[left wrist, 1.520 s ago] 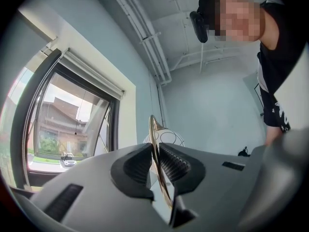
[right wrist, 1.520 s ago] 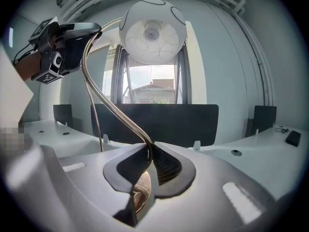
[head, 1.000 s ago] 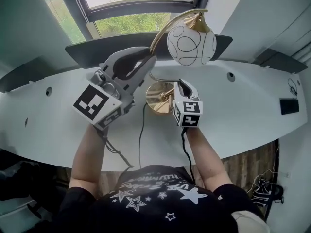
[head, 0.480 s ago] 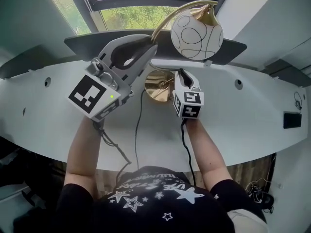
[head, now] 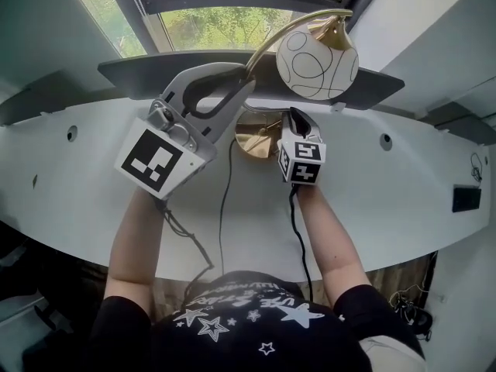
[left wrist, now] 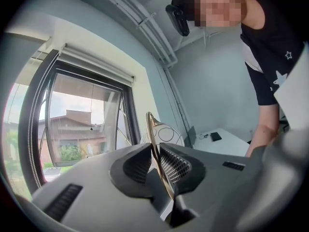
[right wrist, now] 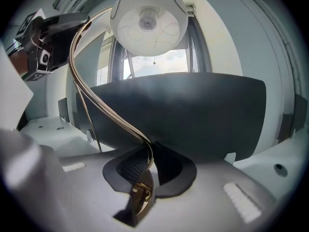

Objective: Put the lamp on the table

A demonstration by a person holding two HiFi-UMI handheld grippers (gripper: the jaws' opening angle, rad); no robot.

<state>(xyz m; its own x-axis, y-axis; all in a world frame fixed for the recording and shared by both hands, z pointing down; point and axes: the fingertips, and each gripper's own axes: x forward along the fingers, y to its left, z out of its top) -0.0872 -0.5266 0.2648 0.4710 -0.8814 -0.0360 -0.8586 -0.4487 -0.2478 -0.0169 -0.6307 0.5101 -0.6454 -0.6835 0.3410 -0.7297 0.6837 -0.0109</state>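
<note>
Over the bench [head: 403, 200], left claw [left wrist: 155, 154] and right claw [right wrist: 147, 159] pinch the lamp's [head: 318, 64] thin stem [right wrist: 96, 105]; top-heavy, it could twist loose.

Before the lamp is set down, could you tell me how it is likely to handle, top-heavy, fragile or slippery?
Probably top-heavy: the globe shade hangs from a long curved stem, to one side of the small base, so it may tip. The shade looks like glass, likely fragile. The thin polished stem might twist in the left gripper or right gripper.
</note>
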